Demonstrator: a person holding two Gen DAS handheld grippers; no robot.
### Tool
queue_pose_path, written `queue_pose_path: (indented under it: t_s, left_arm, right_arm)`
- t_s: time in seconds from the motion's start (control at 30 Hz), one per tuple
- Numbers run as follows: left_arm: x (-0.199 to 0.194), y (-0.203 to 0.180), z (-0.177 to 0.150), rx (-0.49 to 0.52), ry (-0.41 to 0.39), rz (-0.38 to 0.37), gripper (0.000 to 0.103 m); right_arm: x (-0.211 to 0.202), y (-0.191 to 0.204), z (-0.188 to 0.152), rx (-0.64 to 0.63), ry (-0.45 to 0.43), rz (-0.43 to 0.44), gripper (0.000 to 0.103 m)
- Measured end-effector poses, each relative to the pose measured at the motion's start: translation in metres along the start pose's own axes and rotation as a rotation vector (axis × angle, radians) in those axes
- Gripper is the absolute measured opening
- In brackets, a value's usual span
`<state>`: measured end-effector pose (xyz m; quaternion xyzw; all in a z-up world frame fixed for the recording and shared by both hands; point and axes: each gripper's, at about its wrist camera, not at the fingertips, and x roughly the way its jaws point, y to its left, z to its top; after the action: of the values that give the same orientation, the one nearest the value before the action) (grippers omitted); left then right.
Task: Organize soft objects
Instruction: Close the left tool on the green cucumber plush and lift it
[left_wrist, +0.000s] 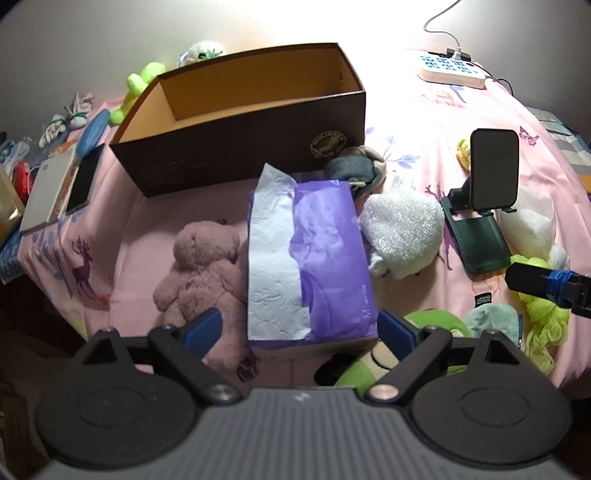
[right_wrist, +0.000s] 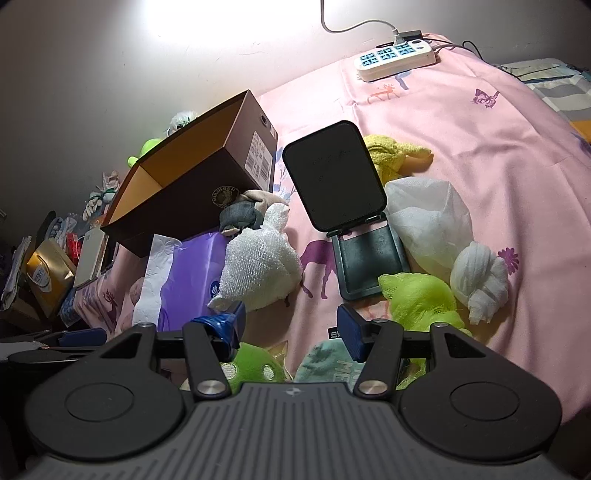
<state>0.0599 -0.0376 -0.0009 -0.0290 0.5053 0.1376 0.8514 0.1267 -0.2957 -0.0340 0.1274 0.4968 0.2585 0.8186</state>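
Looking through the left wrist camera, we see our left gripper (left_wrist: 299, 326) spread wide at the bottom of the frame, its blue pads either side of the near end of a purple tissue pack (left_wrist: 314, 258); we cannot tell whether they touch it, and nothing is clamped. One brown box (left_wrist: 251, 147) stands open and empty at upper centre, its front wall just behind the pack. One pink teddy bear (left_wrist: 201, 266) lies left of the pack, one white bubble-wrap bundle (left_wrist: 402, 232) right of it, and one grey plush (left_wrist: 356, 166) sits against the box's right front corner. A black phone stand (left_wrist: 484, 206) occupies the right side. The pink bedsheet (left_wrist: 147, 221) drops away at the left edge of the frame; bare sheet lies between the bear and the box.

Through the right wrist camera, our right gripper (right_wrist: 291, 330) also stands open, holding nothing, with a mint-green cloth (right_wrist: 321, 363) and a green plush (right_wrist: 255, 363) below its pads. We count one neon-yellow mesh piece (right_wrist: 417, 299), one knotted white cloth (right_wrist: 480, 288), one white plastic bag (right_wrist: 428, 218) and one yellow towel (right_wrist: 391, 153) around the stand. Open sheet fills the right half, up to a power strip (right_wrist: 395, 59) at the top.
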Motion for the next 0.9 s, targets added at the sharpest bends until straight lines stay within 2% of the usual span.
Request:
queue_pose_path:
  t_s: [0.07,0.17,0.3,0.43,0.53,0.63,0.83,0.9]
  left_arm:
    - [0.001,0.003,-0.001,-0.004,0.003,0.0,0.09]
    - [-0.005,0.008,-0.008,0.036,-0.039,-0.048,0.09]
    - [-0.015,0.011,-0.025,0.139,-0.074,-0.172,0.09]
    - [-0.008,0.007,-0.038,0.17,-0.024,-0.304,0.09]
    - [-0.001,0.002,-0.045,0.186,-0.002,-0.358,0.09]
    - [0.005,-0.004,-0.048,0.198,0.019,-0.401,0.09]
    - [0.019,-0.029,-0.053,0.286,0.017,-0.342,0.09]
    - [0.024,-0.031,-0.055,0.289,0.017,-0.341,0.081]
  right_arm:
    - [0.003,0.002,0.0,-0.007,0.009,0.006,0.039]
    - [0.008,0.004,0.001,-0.006,0.017,0.013,0.039]
    - [0.011,0.002,0.003,0.009,0.036,0.027,0.039]
    - [0.019,-0.004,0.002,0.038,0.074,0.033,0.039]
    - [0.028,-0.007,-0.002,0.068,0.144,0.071,0.039]
    - [0.028,-0.009,-0.005,0.092,0.155,0.075,0.039]
    - [0.028,-0.014,-0.003,0.119,0.142,0.072,0.039]
    - [0.029,-0.016,-0.002,0.112,0.143,0.068,0.039]
